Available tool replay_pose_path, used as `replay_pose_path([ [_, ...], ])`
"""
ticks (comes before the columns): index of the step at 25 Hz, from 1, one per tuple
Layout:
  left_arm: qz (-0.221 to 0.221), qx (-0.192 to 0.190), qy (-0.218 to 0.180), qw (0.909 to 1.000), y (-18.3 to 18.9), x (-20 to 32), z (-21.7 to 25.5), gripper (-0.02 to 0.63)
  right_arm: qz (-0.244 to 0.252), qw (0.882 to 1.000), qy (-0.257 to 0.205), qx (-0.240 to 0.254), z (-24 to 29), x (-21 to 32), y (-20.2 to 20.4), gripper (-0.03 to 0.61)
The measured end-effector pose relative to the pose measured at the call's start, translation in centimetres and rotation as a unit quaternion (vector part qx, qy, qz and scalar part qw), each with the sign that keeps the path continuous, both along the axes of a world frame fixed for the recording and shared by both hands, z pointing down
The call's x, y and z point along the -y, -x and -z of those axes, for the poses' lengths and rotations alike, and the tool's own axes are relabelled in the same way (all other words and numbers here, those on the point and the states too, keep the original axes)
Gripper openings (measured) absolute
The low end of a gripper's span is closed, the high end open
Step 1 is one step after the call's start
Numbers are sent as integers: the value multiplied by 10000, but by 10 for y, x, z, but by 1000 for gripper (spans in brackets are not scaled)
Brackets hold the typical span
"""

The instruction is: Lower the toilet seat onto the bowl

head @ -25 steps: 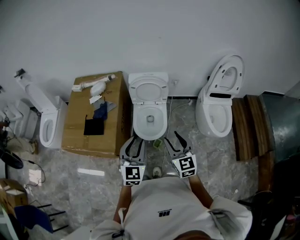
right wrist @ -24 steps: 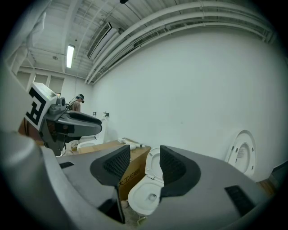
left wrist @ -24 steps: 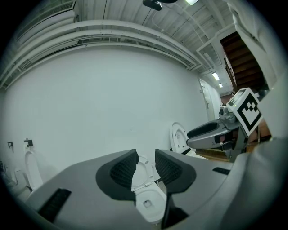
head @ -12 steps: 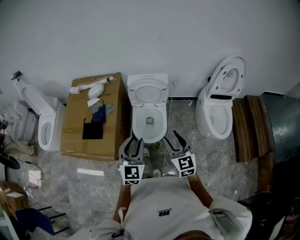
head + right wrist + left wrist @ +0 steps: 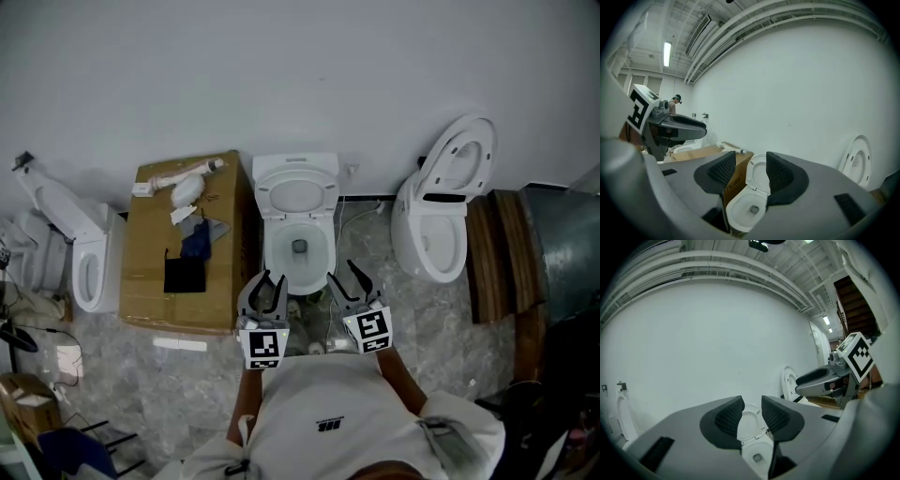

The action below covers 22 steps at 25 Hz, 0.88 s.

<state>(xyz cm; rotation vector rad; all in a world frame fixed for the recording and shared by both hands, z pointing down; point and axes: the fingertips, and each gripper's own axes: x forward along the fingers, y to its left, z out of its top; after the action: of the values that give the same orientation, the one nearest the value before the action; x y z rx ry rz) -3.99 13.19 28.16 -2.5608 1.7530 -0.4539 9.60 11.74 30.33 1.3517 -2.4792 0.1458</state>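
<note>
The middle white toilet stands against the wall with its seat (image 5: 297, 195) raised over the open bowl (image 5: 298, 251). Both grippers hover side by side just short of the bowl's front rim, touching nothing. My left gripper (image 5: 269, 281) has its pads nearly together with nothing between them. Through that slit the left gripper view shows the seat (image 5: 750, 422) and bowl (image 5: 757, 456). My right gripper (image 5: 342, 278) is a little wider and empty. It frames the seat (image 5: 758, 172) and bowl (image 5: 746, 209) in the right gripper view.
A cardboard box (image 5: 155, 272) with loose parts on top stands tight against the toilet's left side. Another toilet (image 5: 80, 258) is further left. A third one (image 5: 436, 220) stands to the right with its lid up. Wooden boards (image 5: 502, 253) lie beyond it. Small items lie on the floor by the bowl's base.
The head view has shifted a little, so the toilet sits slightly lower and the box and left toilet further left. Both grippers hold the same pose and jaw gap.
</note>
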Motion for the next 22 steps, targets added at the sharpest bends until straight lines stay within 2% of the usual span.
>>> replay_pose_path([
  [22, -571, -130, 63, 9983, 49, 148, -14, 140, -599, 9981, 75, -145, -8, 134, 46, 204],
])
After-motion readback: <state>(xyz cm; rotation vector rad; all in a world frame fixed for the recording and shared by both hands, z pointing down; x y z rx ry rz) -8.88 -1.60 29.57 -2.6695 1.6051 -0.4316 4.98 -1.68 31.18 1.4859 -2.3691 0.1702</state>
